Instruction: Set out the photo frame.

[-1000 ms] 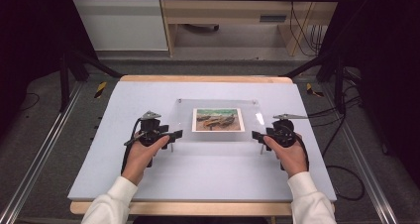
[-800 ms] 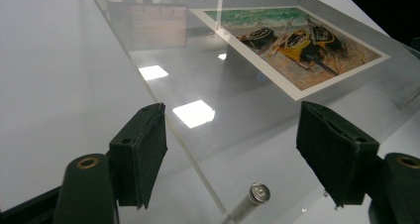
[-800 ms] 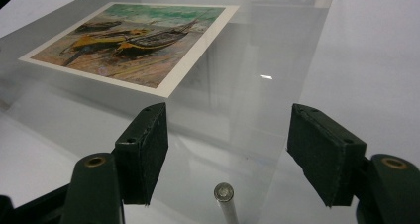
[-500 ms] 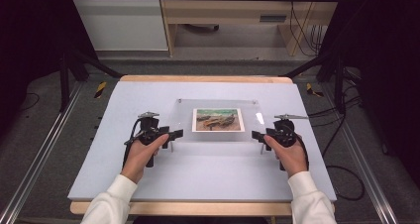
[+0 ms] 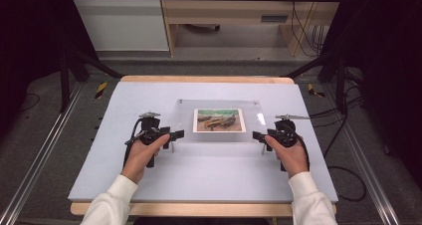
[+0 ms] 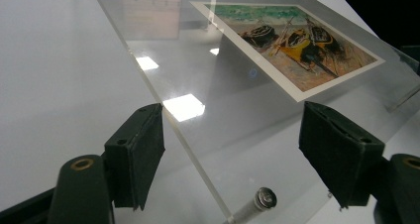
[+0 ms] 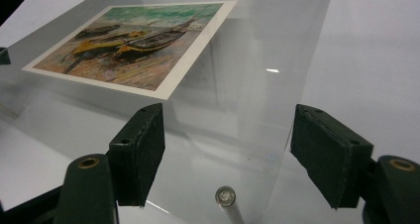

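Clear acrylic picture frame (image 5: 219, 121), lying flat at centre of the pale worktop (image 5: 124, 185) on short metal standoff legs (image 7: 225, 196); holds a white-bordered print of beached boats (image 5: 219, 120). Left gripper (image 5: 171, 134) at the frame's near-left corner, right gripper (image 5: 258, 135) at its near-right corner; both sets of fingers spread, straddling the edge, pinching nothing. Judged: approach done; grasp and lift remain.

Clear acrylic panel (image 6: 208, 115) is showing a glossy, smooth face, mirroring ceiling lights. Painted print (image 7: 133, 45) is looking like matt paper. Standoff pin (image 7: 225, 196) is gleaming as polished metal. Table (image 5: 199, 172) is appearing matt, its near edge wooden.
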{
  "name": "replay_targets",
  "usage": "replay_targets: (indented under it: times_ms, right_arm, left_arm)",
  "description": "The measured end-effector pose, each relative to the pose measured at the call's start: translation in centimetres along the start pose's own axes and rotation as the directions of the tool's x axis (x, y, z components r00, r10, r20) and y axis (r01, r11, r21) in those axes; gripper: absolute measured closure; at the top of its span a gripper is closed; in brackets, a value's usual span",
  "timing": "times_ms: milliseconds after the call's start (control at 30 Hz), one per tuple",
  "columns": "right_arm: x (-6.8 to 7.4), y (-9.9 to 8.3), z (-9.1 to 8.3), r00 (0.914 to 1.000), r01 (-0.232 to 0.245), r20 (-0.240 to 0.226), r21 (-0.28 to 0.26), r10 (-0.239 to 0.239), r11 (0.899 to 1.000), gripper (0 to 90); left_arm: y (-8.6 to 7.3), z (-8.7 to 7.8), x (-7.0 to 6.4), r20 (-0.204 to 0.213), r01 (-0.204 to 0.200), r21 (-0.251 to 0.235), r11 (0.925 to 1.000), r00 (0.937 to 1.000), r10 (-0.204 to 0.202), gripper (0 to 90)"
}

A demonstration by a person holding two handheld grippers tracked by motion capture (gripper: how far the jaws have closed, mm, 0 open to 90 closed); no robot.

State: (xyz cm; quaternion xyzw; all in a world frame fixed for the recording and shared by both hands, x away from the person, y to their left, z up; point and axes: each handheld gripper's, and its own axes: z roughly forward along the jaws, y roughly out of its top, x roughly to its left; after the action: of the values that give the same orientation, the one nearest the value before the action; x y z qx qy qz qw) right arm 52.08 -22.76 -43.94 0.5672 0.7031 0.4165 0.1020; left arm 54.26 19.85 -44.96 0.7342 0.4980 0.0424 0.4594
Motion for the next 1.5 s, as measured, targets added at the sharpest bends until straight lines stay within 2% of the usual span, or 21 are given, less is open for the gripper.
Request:
replay_targets:
  times_ms: [367,433,467,600,833,1100,1267,1433,1500]
  right_arm:
    - [-0.11,-0.07,0.00,0.9997,-0.023,-0.012,0.006,0.023,1.000,28.5]
    - [-0.20,-0.18,-0.02,0.9990,-0.039,-0.023,0.007,0.039,0.999,27.9]
    - [-0.26,-0.25,-0.02,0.9989,-0.039,-0.025,0.004,0.040,0.999,27.9]
    - [-0.33,-0.33,-0.03,0.9982,-0.051,-0.032,0.004,0.051,0.999,27.7]
    - [-0.41,-0.36,-0.05,0.9971,-0.061,-0.046,0.013,0.062,0.998,26.3]
    - [-0.33,-0.46,-0.07,0.9970,-0.065,-0.042,0.008,0.065,0.998,26.1]
    - [-0.46,-0.56,0.00,0.9953,-0.076,-0.059,0.015,0.076,0.997,23.4]
    - [-0.60,-0.57,0.21,0.9904,-0.098,-0.095,0.032,0.101,0.995,22.5]
    - [-0.59,-0.55,0.27,0.9907,-0.097,-0.093,0.033,0.099,0.995,22.4]
  left_arm:
    - [-0.11,0.14,0.08,0.013,0.021,0.002,0.9998,0.9997,-0.021,21.9]
    - [-0.14,0.22,0.12,0.022,0.031,0.008,0.9995,0.9993,-0.031,21.3]
    - [-0.24,0.36,0.12,0.049,0.045,0.017,0.9988,0.9977,-0.046,20.5]
    - [-0.21,0.37,-0.06,0.022,0.038,0.008,0.9992,0.9990,-0.039,20.4]
    - [-0.14,0.37,-0.04,0.024,0.037,0.011,0.9992,0.9990,-0.038,20.4]
    - [-0.14,0.36,-0.02,0.025,0.037,0.012,0.9993,0.9990,-0.037,20.5]
    - [-0.13,0.36,0.00,0.027,0.036,0.013,0.9993,0.9990,-0.036,20.4]
    - [-0.10,0.43,0.11,0.036,0.040,0.015,0.9991,0.9985,-0.041,20.7]
    - [-0.11,0.44,0.10,0.037,0.042,0.015,0.9990,0.9984,-0.043,20.8]
